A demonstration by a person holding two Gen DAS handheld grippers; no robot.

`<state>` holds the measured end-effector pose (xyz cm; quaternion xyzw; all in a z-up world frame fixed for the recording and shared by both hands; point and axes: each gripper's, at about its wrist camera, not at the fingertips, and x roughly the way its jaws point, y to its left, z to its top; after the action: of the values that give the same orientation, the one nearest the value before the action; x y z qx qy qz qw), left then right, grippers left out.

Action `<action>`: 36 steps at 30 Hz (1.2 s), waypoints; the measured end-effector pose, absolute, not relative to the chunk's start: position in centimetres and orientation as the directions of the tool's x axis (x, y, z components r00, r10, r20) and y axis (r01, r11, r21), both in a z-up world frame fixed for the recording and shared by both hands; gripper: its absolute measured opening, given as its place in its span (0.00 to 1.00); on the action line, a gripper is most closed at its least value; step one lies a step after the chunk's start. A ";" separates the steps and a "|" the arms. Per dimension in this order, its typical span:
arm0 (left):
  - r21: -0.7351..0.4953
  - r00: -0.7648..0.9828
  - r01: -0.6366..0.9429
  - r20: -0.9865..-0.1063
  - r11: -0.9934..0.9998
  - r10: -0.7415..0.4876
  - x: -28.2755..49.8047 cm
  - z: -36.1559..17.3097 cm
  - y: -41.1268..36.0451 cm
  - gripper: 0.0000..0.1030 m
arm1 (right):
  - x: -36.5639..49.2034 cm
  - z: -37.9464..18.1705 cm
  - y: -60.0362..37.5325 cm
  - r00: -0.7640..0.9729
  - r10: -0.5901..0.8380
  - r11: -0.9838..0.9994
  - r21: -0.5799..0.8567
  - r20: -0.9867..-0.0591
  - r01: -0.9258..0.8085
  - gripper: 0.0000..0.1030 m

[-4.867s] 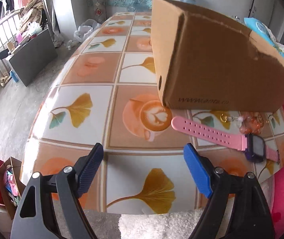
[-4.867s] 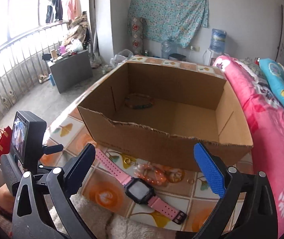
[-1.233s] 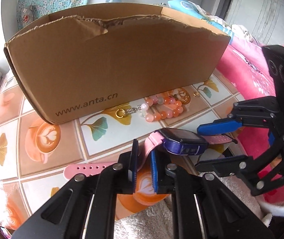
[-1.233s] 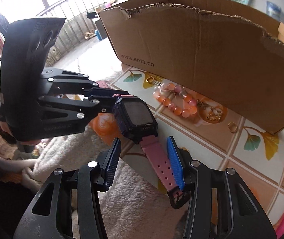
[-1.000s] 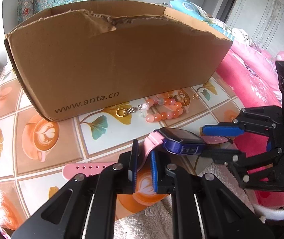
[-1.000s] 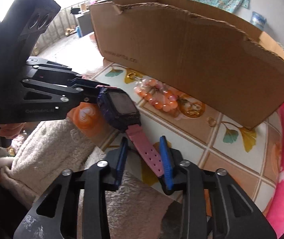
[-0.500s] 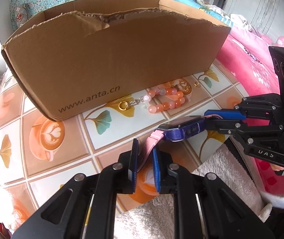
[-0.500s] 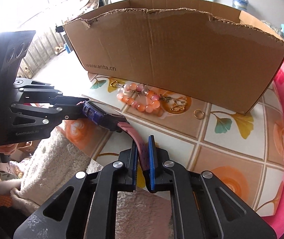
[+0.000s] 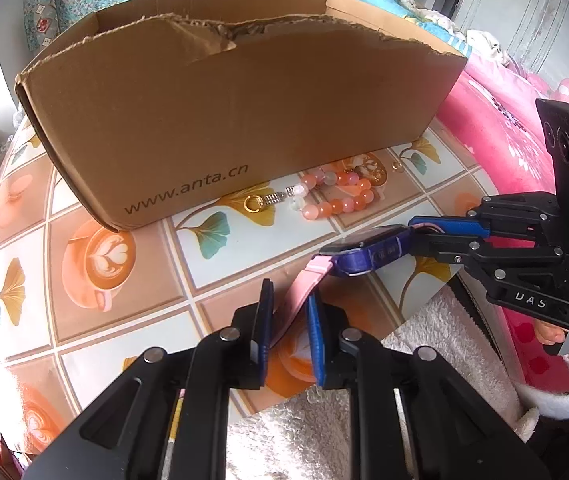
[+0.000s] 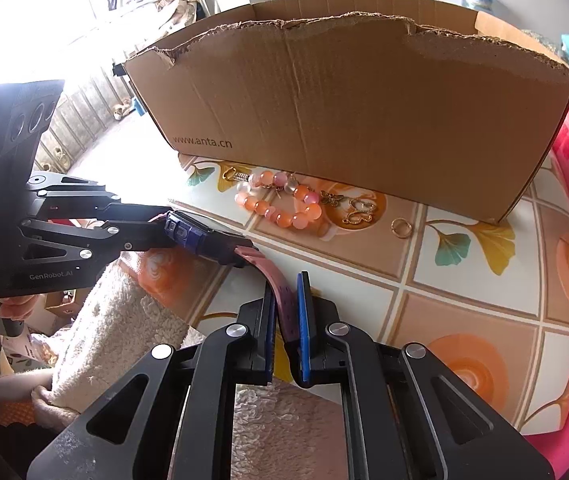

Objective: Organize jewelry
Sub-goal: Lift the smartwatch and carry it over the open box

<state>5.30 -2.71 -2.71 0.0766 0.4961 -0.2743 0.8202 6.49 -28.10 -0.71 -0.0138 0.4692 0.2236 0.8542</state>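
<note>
Here the pink watch hangs above the near edge of the desk, stretched between both tools. The left gripper is nearly closed on 1 end of the pink strap, and the right gripper pinches the other end, its pads pressed tight against the band. The purple watch body sits between them, clear of the tiled surface.

Farther back, the cardboard box stands open-topped, its torn front wall facing the person. Just in front of that wall lie the orange bead bracelet, a gold charm and a small gold ring, all on the desk and outside the box.

The likely trouble is in the shared hold. If the 2 hands pull apart or twist unevenly, the strap could slip from 1 pair of pads and the watch would swing down, perhaps off the near edge onto the white fleece below. Lifting it over the box's ragged front wall also risks snagging the loose strap on the torn cardboard. A low sweep toward the box could knock the beads or send the ring rolling.
</note>
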 end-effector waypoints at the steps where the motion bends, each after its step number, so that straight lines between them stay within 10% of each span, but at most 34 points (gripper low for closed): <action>1: -0.143 0.362 0.524 -0.855 0.840 -0.371 5.3 -2.7 -2.7 0.15 | 6.5 -0.7 -28.1 0.462 0.369 0.900 0.187 -0.807 -0.393 0.08; 21: -0.075 0.456 0.541 -0.811 0.838 -0.367 3.0 0.3 -4.1 0.03 | 4.5 1.7 -27.9 0.542 0.350 0.913 0.149 -0.764 -0.379 0.03; 36: -0.047 0.588 0.586 -0.663 0.809 -0.464 1.0 12.1 -3.8 0.03 | 1.7 13.0 -29.1 0.718 0.362 0.917 0.088 -0.594 -0.389 0.03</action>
<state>1.00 -3.80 12.11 0.0884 0.3441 -0.2960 0.8866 1.70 -29.05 13.03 -0.0217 0.3159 0.2027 0.9266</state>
